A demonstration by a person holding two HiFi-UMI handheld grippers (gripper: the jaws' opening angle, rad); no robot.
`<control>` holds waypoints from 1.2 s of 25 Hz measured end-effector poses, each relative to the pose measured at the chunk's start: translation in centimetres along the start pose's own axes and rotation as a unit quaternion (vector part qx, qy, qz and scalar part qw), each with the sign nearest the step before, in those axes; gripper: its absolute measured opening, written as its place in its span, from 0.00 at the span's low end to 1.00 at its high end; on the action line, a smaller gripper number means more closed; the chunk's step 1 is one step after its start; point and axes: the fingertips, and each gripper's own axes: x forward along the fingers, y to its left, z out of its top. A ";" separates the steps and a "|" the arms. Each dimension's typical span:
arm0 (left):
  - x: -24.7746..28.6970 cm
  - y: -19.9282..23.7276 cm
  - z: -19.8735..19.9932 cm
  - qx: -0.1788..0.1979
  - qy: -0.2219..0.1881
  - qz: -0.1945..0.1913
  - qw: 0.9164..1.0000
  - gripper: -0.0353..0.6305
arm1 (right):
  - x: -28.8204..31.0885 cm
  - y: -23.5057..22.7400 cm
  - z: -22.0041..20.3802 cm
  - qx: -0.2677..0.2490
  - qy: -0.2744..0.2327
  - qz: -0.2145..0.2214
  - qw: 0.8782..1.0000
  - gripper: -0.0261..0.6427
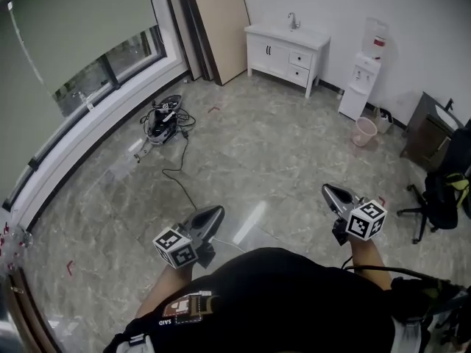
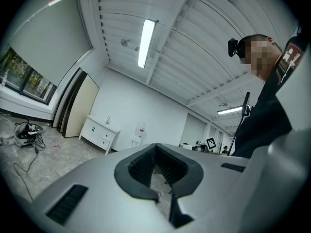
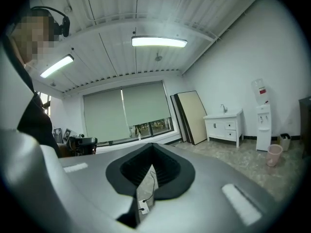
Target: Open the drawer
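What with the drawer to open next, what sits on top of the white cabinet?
On the white cabinet lies a white sink top, with a faucet standing at its back edge. Nothing else shows there; the basin's inside is too small to tell.

Both arms are held low in front of the black-clad torso [image 1: 280, 300].

The left gripper [image 1: 218, 211] lies roughly level, with its tips angled up and to the right in the head view. Its jaws are together with only a thin slit between the pads, and nothing is in it. The left marker cube [image 1: 175, 247] sits at its rear, and the bare left forearm [image 1: 163, 291] is behind that.

The right gripper [image 1: 328, 190] is well apart from the left, with its tips angled up and to the left. Its jaws are closed and empty. The right marker cube [image 1: 366, 220] sits above the right forearm [image 1: 369, 259].
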 end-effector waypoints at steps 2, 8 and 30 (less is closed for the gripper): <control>2.7 0.4 0.2 0.009 -0.005 0.007 1.000 0.05 | 0.5 -2.8 1.7 -0.010 -0.005 0.010 1.000 0.04; 11.3 0.2 -0.1 0.016 -0.008 0.009 1.000 0.05 | 0.9 -10.4 3.7 -0.012 -0.004 0.029 0.999 0.04; 23.0 18.4 4.5 0.002 0.037 -0.041 0.998 0.05 | 13.4 -22.4 6.5 0.018 -0.006 -0.066 0.998 0.04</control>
